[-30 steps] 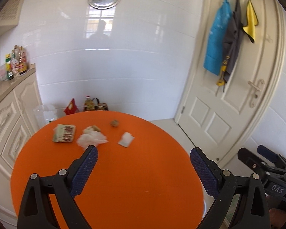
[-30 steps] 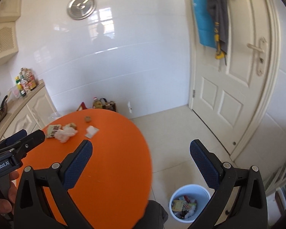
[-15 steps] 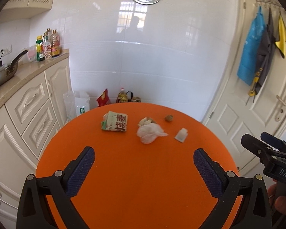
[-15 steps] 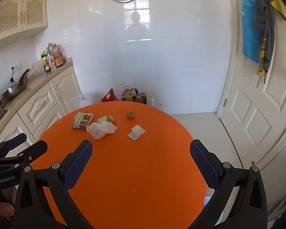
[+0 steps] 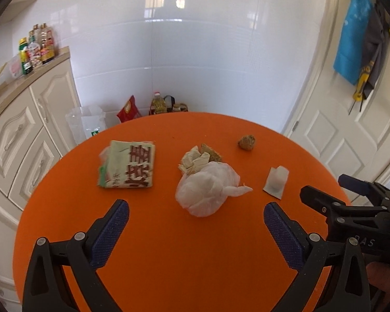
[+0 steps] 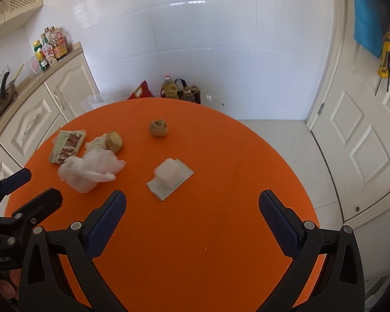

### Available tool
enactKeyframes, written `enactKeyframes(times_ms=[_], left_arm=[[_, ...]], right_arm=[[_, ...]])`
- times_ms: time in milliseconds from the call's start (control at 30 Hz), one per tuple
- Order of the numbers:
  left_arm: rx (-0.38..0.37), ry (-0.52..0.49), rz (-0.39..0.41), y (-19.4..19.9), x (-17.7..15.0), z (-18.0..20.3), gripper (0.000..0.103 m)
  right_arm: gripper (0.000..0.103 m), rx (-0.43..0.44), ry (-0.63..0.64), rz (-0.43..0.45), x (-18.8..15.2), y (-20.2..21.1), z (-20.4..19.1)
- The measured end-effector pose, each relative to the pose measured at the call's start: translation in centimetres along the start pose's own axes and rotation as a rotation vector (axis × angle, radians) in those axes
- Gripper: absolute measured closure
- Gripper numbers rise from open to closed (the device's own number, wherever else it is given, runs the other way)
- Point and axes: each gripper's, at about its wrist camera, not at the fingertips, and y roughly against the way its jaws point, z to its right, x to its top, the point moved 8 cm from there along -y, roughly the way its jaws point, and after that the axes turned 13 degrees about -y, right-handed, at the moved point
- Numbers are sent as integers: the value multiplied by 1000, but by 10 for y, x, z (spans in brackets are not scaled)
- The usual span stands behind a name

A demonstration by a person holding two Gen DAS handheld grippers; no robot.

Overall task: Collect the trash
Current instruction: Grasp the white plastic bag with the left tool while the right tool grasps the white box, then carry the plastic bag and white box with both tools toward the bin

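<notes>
Trash lies on the round orange table [image 5: 184, 254] [image 6: 221, 234]. A green printed wrapper [image 5: 128, 164] [image 6: 68, 146] lies left. A crumpled clear plastic bag [image 5: 208, 189] [image 6: 91, 169] lies mid-table, with food scraps [image 5: 199, 157] [image 6: 109, 140] just behind it. A brown lump [image 5: 247, 142] [image 6: 158, 128] and a white blister pack [image 5: 276, 181] [image 6: 170, 178] lie to the right. My left gripper [image 5: 193, 230] is open and empty, just short of the bag. My right gripper [image 6: 191, 225] is open and empty, just short of the blister pack.
White cabinets [image 5: 20, 135] with bottles [image 5: 36, 48] on the counter stand left of the table. Bags and an oil bottle [image 6: 169, 88] sit on the floor by the tiled wall. A white door [image 6: 364, 130] with hung cloths is at the right.
Both grippers have swung toward the table and moved in closer over the trash. The white bin on the floor has left the right wrist view. Both stay open.
</notes>
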Motion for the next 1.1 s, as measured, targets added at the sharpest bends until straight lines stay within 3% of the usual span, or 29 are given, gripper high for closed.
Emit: enactKeyframes(times_ms=[233, 300, 333, 467, 633, 700, 900, 1100], left_arm=[[-58, -11, -33, -69, 24, 11, 5], [-87, -1, -47, -82, 30, 12, 26], [-108, 8, -61, -89, 32, 12, 49], [-139, 22, -32, -93, 43, 8, 61], [-101, 60, 3, -89, 49, -10, 62], [-90, 72, 14, -85, 52, -16, 62], [-79, 97, 28, -73, 52, -28, 61], [-78, 101, 33, -58, 39, -27, 61]], right_arm=[[7, -11, -18, -29, 6, -28, 12], [7, 2, -26, -31, 6, -30, 14], [7, 3, -27, -29, 6, -30, 14], [7, 26, -22, -32, 6, -31, 6], [11, 62, 8, -43, 3, -38, -14], [28, 68, 26, -63, 0, -45, -23], [60, -5, 91, -32, -1, -53, -34], [61, 45, 63, -44, -12, -38, -29]])
